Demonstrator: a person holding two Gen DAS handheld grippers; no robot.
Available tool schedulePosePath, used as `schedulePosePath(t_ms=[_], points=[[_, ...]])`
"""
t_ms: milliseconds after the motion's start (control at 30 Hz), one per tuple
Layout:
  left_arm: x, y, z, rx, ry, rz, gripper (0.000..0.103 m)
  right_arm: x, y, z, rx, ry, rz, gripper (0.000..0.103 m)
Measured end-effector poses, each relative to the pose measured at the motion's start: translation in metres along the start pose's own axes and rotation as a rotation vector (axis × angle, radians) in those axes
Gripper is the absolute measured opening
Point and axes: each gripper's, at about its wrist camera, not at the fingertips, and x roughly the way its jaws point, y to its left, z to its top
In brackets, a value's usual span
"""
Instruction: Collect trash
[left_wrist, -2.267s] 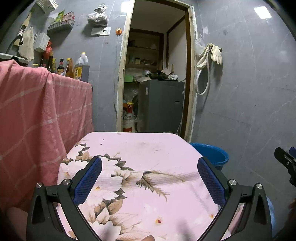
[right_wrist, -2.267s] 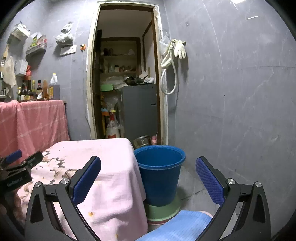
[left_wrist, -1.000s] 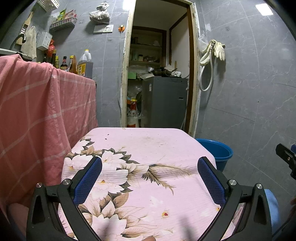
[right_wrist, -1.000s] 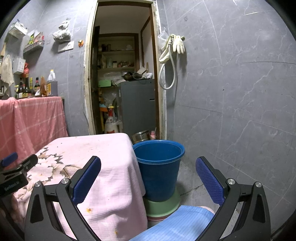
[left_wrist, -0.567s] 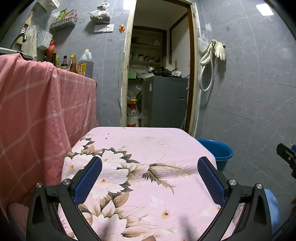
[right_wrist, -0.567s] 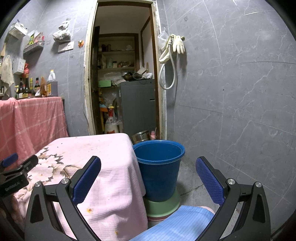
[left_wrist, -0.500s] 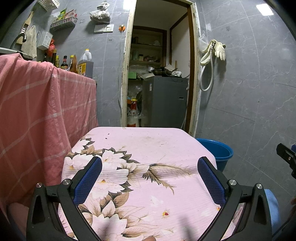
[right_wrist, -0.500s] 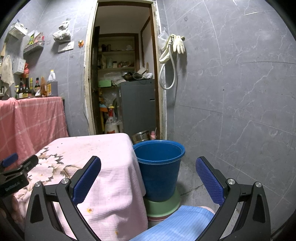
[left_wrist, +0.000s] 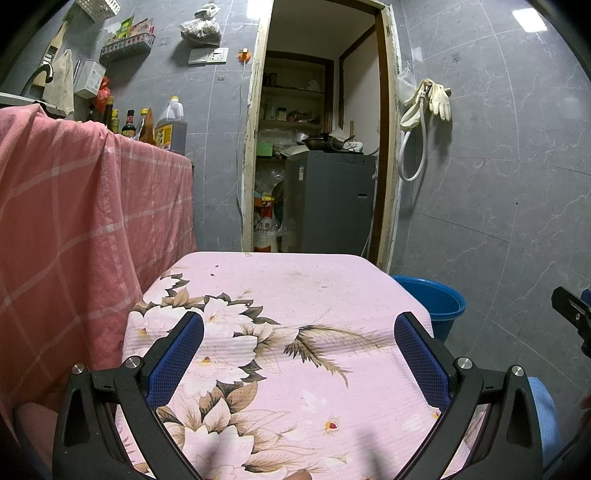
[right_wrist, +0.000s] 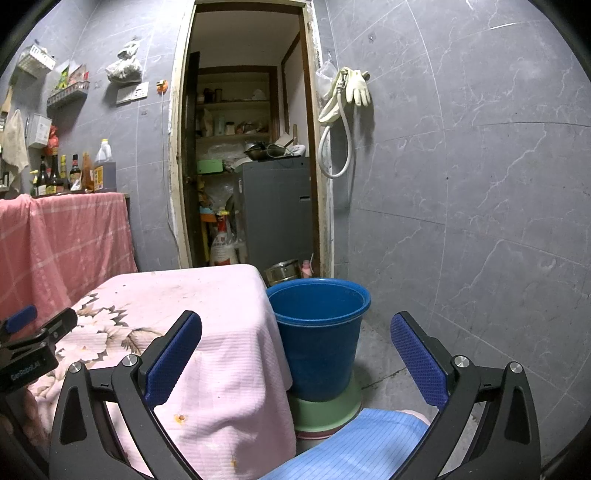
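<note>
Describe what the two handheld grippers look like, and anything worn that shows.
Both the left gripper and the right gripper have black angular frames with silver screws. Their fingers carry textured blue pads. The left gripper's side bears white lettering and a blue tab. Light blue striped fabric shows below.

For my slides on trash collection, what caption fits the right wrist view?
Open right gripper faces a blue bucket standing on a green base beside the pink floral tablecloth.
</note>
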Motion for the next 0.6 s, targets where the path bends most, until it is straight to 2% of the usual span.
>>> schedulePosePath(t_ms=[600], points=[[0.0001,0.0007,0.0003,-0.001,0.001,0.0,0.101,-0.0009,0.0011,-0.0002,-0.001,0.002,-0.001,0.103]])
